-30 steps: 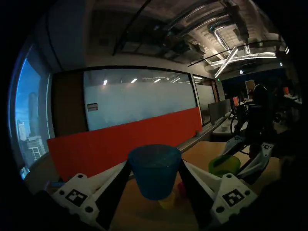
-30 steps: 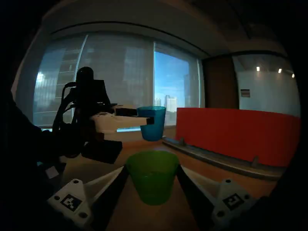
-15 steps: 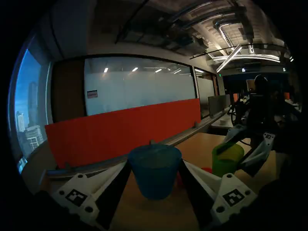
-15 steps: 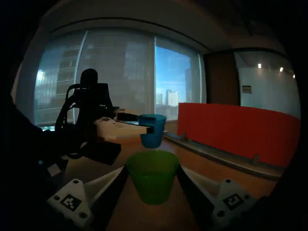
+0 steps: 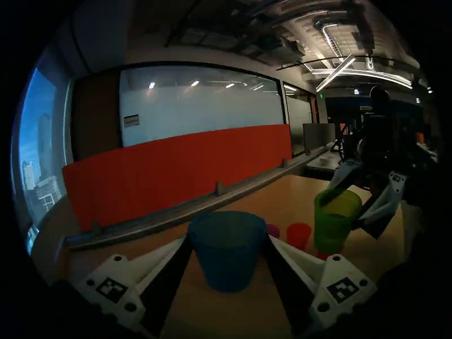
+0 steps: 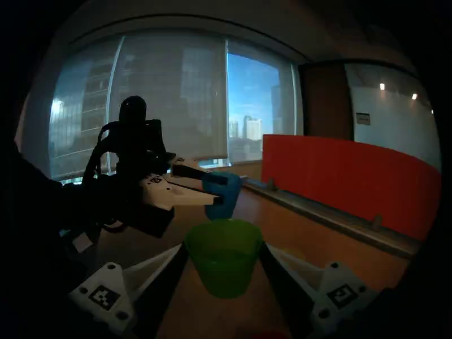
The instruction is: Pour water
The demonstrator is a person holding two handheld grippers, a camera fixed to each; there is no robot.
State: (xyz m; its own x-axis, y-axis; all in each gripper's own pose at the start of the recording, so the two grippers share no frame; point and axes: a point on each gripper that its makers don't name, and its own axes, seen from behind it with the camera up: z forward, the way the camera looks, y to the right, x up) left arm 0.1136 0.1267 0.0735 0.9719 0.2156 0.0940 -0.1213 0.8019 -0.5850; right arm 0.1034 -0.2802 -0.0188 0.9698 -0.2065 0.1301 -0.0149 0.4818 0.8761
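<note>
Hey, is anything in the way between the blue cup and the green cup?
Nothing visible. In the right gripper view, open air separates the blue cup from the green cup. A small red cup stands on the table nearby.

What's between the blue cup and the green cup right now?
In the left gripper view, a small red cup and a purple cup stand on the table between the blue cup and green cup.

this is an open office: a red desk divider on a wooden desk, a frosted glass wall, ceiling strip lights, windows showing city towers.
</note>
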